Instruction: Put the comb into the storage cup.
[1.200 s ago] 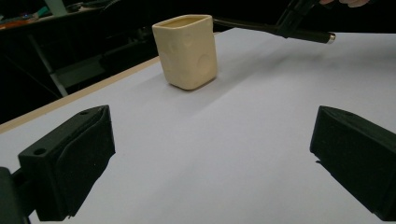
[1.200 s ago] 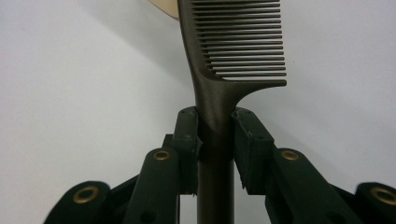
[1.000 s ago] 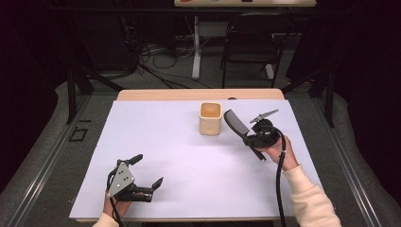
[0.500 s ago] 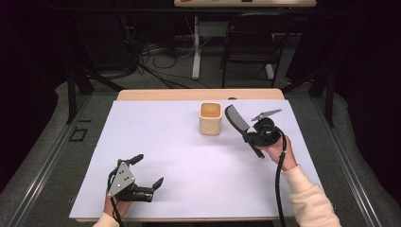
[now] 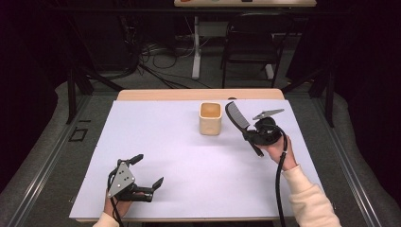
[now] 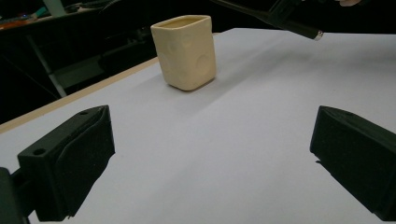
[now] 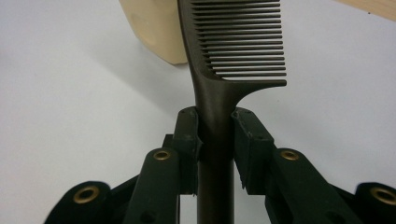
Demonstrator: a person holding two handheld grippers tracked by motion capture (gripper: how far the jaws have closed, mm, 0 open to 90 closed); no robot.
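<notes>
Clamped on the neck of a dark comb (image 7: 219,93), our right gripper (image 7: 215,135) has its jaws pressed against both sides of the shaft just below the toothed head, while our left gripper (image 5: 144,171) rests near the front-left corner of the white table (image 5: 189,161) with its jaws spread wide and nothing between them. We see the comb in the air just to the right of the cream cup (image 5: 210,118), tilted, with the teeth end up toward the cup's rim and the thin tail handle pointing down and back toward our hand. We judge the comb light and stiff, its smooth plastic likely to twist or slide if held loosely, so the thick neck we already hold seems the best place; the fine teeth look easy to bend. The cup appears to be ceramic, squarish and upright, probably steady, though a knock from the comb could tip it.
</notes>
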